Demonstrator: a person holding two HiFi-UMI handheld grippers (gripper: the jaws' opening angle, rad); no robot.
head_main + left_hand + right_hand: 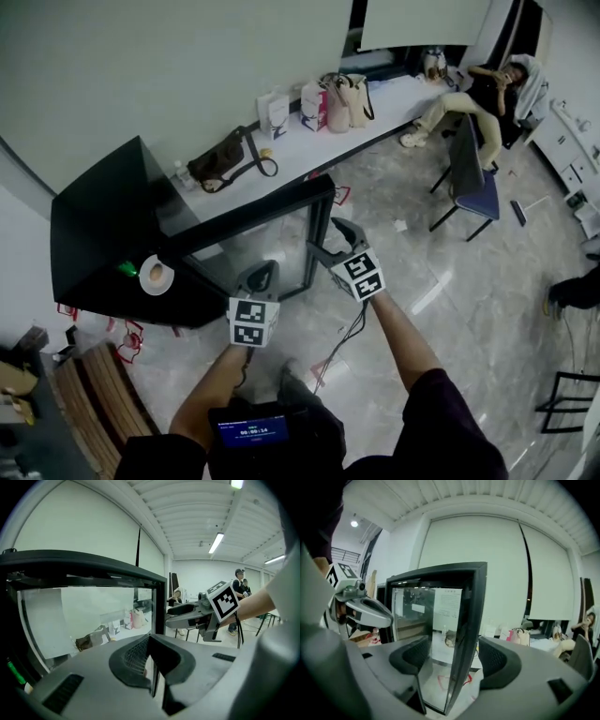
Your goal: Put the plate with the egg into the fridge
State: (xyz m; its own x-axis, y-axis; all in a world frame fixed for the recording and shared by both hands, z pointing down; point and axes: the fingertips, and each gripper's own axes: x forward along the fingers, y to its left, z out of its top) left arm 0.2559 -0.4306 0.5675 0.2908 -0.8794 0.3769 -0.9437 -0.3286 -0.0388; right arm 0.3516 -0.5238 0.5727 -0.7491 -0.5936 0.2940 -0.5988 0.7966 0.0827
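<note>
Overhead head view; others facing door (251, 217)

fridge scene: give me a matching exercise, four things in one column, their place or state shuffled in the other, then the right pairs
Things:
1. plate with the egg
2. left gripper
3. right gripper
4. fridge door

Places or states:
a. jaws apart, one on each side of the door's edge
b. swung open
c. resting on top of the fridge
d. jaws together

Pairs: 1-c, 2-d, 3-a, 4-b
</note>
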